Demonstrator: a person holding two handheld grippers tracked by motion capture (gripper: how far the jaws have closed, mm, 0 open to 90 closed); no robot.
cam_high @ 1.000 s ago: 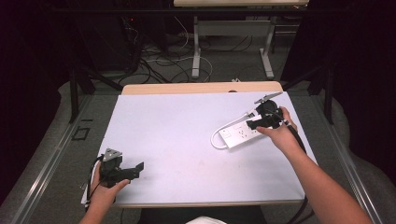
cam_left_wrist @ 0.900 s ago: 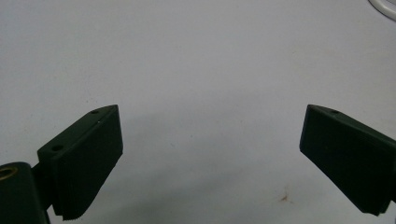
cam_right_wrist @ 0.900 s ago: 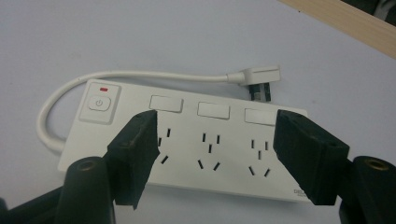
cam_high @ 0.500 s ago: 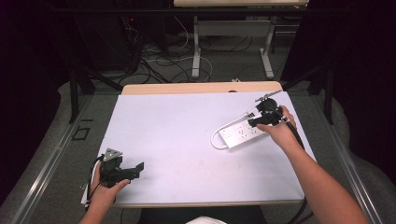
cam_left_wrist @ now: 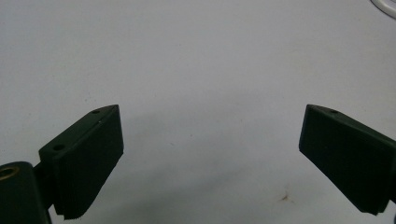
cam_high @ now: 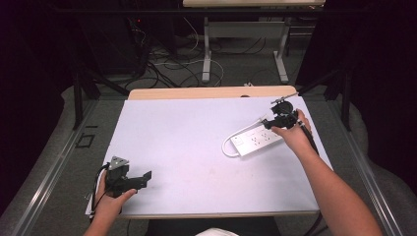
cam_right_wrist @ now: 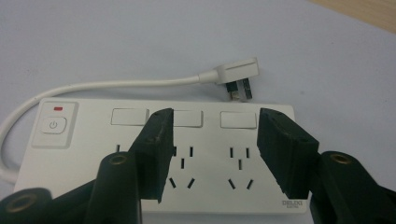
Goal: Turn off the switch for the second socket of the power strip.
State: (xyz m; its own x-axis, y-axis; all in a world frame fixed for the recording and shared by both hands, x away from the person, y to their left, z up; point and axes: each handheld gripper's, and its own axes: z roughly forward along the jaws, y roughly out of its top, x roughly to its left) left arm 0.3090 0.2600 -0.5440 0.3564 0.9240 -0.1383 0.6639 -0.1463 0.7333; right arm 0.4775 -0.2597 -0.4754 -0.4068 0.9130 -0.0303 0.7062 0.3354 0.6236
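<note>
A white power strip (cam_high: 256,141) lies on the right side of the white table, its cord looping round its left end. In the right gripper view the power strip (cam_right_wrist: 93,154) shows a power button at its left, several sockets, and its plug (cam_right_wrist: 232,78) lying just behind it. My right gripper (cam_right_wrist: 212,149) hovers open over the strip's sockets, nothing between its jaws; from above the right gripper (cam_high: 281,120) is at the strip's far right end. My left gripper (cam_high: 140,179) rests open near the front left corner; the left gripper (cam_left_wrist: 210,158) has bare table between its jaws.
The white table top (cam_high: 196,147) has a wooden strip along its far edge. Beyond it are a desk frame and cables on the floor (cam_high: 187,59). A bit of white cord (cam_left_wrist: 385,5) shows at the top right of the left gripper view.
My right gripper has drifted slightly toward the far right end of the power strip. The left gripper has stayed put.
</note>
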